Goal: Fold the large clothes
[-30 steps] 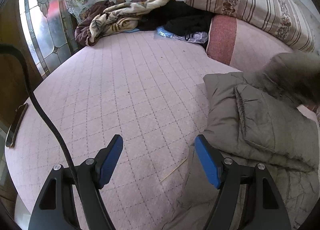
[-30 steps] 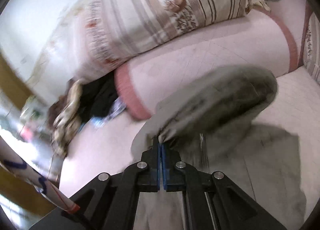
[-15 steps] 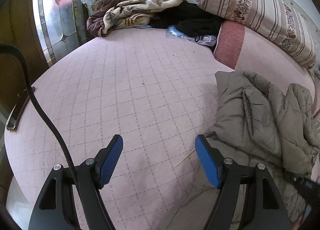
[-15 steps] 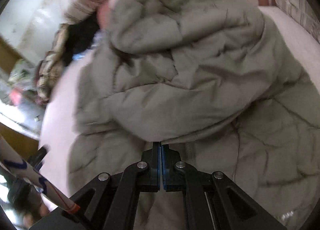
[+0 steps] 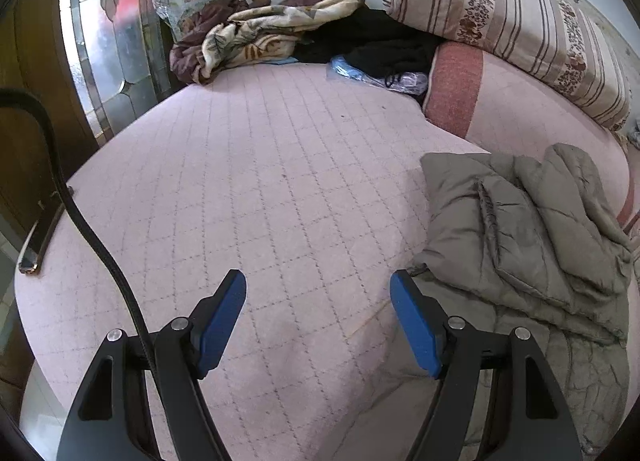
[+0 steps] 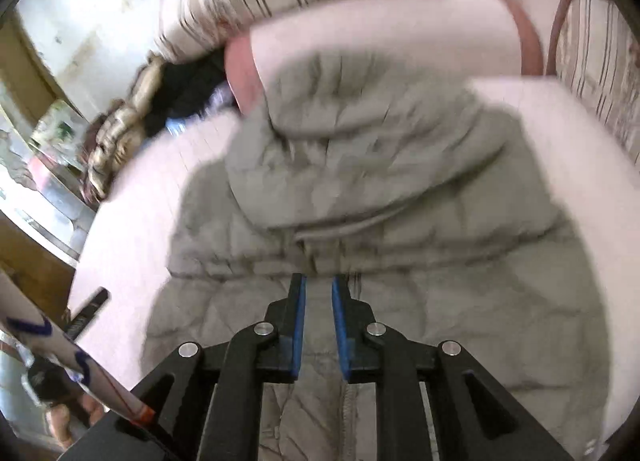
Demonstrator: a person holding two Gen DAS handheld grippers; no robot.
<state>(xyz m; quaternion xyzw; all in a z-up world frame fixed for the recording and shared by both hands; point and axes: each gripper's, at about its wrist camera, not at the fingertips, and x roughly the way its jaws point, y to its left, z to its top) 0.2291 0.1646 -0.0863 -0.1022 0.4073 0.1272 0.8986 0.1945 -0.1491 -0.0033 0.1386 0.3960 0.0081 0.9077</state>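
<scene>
A grey-green quilted puffer jacket point(image 5: 532, 245) lies on the pink quilted bed point(image 5: 260, 189), its sleeves and hood folded over its body. My left gripper point(image 5: 318, 293) is wide open and empty, low over the bed just left of the jacket's edge. In the right wrist view the jacket point(image 6: 384, 189) fills the middle, blurred by motion. My right gripper point(image 6: 319, 289) is slightly open above the jacket's front zip, with nothing between its blue pads.
Piled blankets and dark clothes point(image 5: 288, 33) lie at the bed's far end. A striped bolster point(image 5: 512, 21) rests on a pink cushion roll point(image 5: 520, 109). A wooden frame with patterned glass point(image 5: 100, 61) borders the left. A dark phone-like object point(image 5: 38, 237) lies at the bed's left edge.
My right gripper was shut on the jacket's fold, carried it over the body, and has now opened and drawn back. The left gripper stayed open and barely moved.
</scene>
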